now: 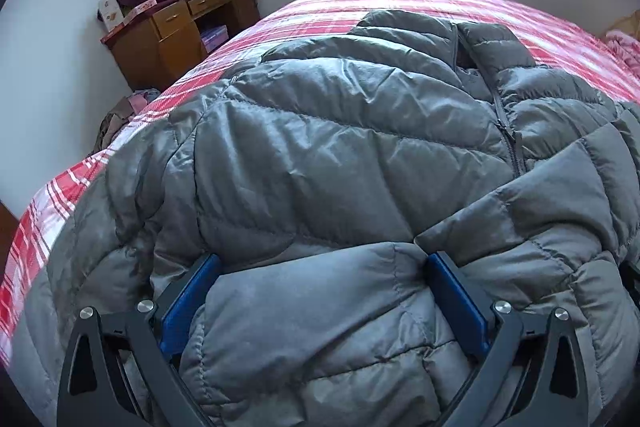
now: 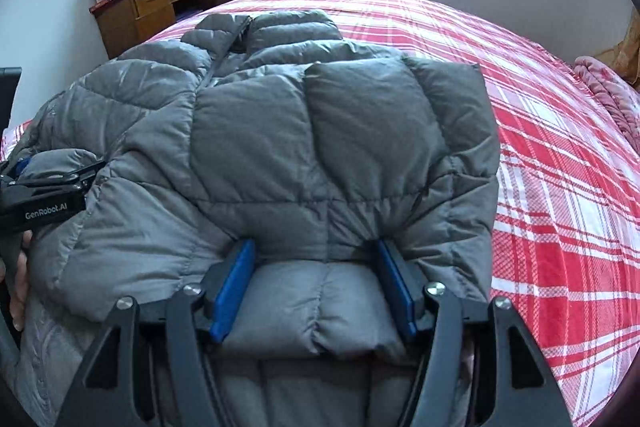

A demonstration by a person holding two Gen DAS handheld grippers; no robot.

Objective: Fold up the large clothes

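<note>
A grey down jacket [image 2: 280, 131] lies on the red plaid bed [image 2: 560, 187], filling each frame's centre. Left claw [image 1: 320, 267] spread wide around a puffy fold; right claw [image 2: 316, 251] pinches the jacket's hem

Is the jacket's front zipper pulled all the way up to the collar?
No. In the left wrist view the grey puffer jacket gapes open below its collar, with the zipper closed only lower down.
</note>
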